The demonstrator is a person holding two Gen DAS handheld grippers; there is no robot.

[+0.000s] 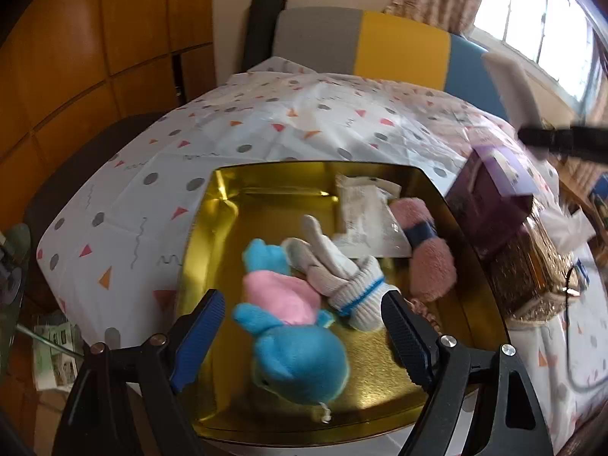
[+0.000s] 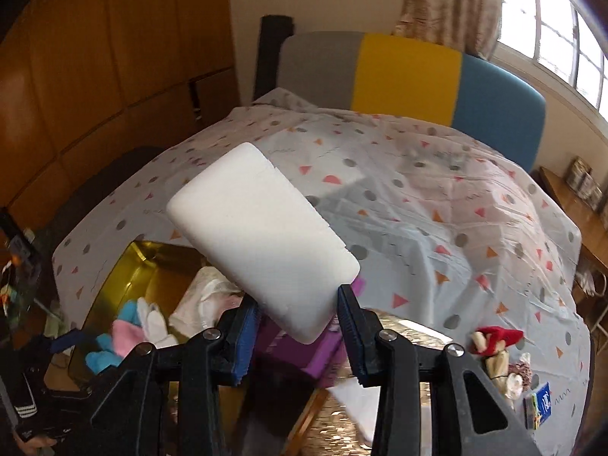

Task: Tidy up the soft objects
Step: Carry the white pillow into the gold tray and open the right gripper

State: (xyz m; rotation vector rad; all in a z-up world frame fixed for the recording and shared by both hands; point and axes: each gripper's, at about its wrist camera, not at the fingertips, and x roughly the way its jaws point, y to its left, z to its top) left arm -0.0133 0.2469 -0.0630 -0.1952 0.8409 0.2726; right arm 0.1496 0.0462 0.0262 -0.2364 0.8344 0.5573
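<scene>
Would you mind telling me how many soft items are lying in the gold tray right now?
4: blue-pink plush toy nearest, white socks mid-tray, pink fluffy item right, white packet behind. More may be hidden.

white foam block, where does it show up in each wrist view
Left wrist view: the white foam block sits at the upper right edge, blurred, above the purple box.
Right wrist view: the block fills the centre, held in the right hand-held gripper.
Shared landmark: the gold tray, which holds the blue and pink plush toy.
</scene>
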